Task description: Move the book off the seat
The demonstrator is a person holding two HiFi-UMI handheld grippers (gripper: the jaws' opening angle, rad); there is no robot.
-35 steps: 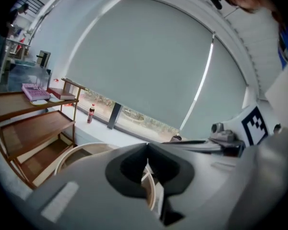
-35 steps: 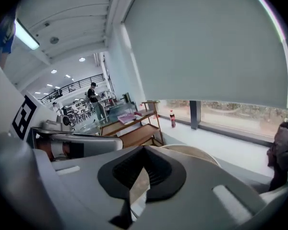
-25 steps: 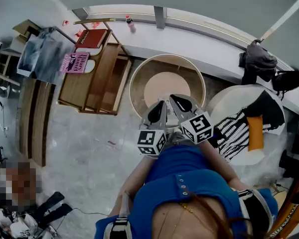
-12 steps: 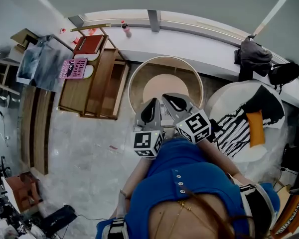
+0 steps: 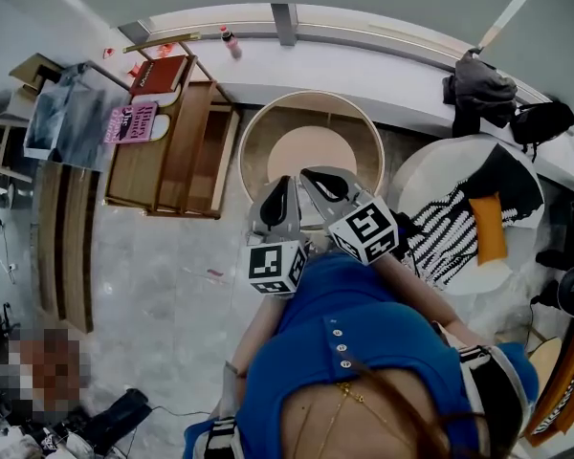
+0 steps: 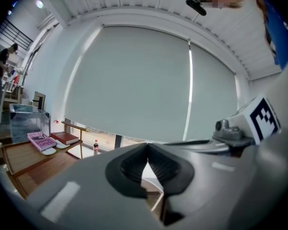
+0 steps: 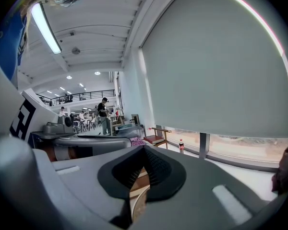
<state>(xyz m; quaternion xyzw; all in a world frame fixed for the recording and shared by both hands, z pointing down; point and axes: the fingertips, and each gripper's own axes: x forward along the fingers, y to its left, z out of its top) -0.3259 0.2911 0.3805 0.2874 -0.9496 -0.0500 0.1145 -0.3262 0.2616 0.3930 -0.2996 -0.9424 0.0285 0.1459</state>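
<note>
- Left tool (image 6: 147,155) and right tool (image 7: 144,156) are held side by side close to the person's chest. Both have their jaws pressed together with nothing between them.
- Over the last second both tools have lifted slightly and drifted left. The grip is unchanged.
- Beyond the tools stands a round stool (image 5: 245,161), which carries no book.
- Far left, the wooden seat (image 5: 187,151) still carries a pink book (image 5: 134,122) and a red book (image 5: 158,75), well apart from both tools.
- Assessment: this is the approach only. The removal has not begun, and the jaws must open first.
</note>
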